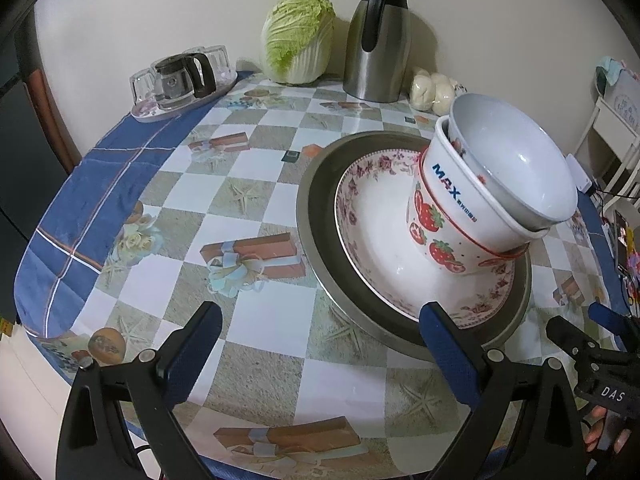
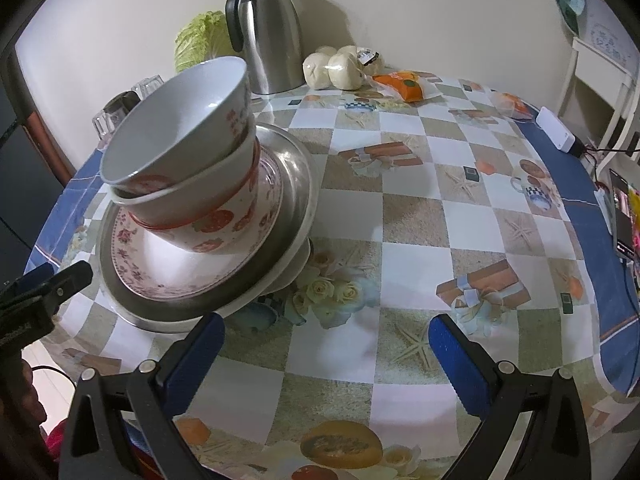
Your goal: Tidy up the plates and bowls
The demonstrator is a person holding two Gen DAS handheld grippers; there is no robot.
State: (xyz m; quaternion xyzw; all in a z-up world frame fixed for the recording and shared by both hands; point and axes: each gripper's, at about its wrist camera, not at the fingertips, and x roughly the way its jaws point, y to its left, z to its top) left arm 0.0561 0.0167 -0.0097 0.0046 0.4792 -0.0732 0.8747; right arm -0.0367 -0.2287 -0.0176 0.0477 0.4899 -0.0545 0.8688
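You held both grippers low at the near edge of the desk (image 2: 400,208), each with its jaws spread wide and nothing between them. The left gripper (image 1: 320,354) pointed at bare tablecloth, with the stack lying ahead and to its right. The right gripper (image 2: 326,360) had the same stack ahead and to its left, so the dishes sat between your two hands.

The stack was already built. A metal plate (image 1: 316,216) lay on the cloth. A flowered plate (image 1: 372,216) rested inside it. On that stood a strawberry bowl (image 1: 434,228), then a bowl marked MAX (image 1: 452,192), and a plain white bowl (image 1: 516,168) on top. From the right wrist view the metal plate seemed to sit on something pale beneath it, which I could not identify.

The three bowls looked tilted, mouths tipped toward your left hand, though the fisheye lens may have exaggerated this. Your left gripper's right finger (image 1: 448,352) overlapped the metal plate's near rim; whether it touched, I could not tell. My judgement: the left hand was nearer, and the stacking looked close to finished. Any nudge to the rim risked toppling the leaning bowls.
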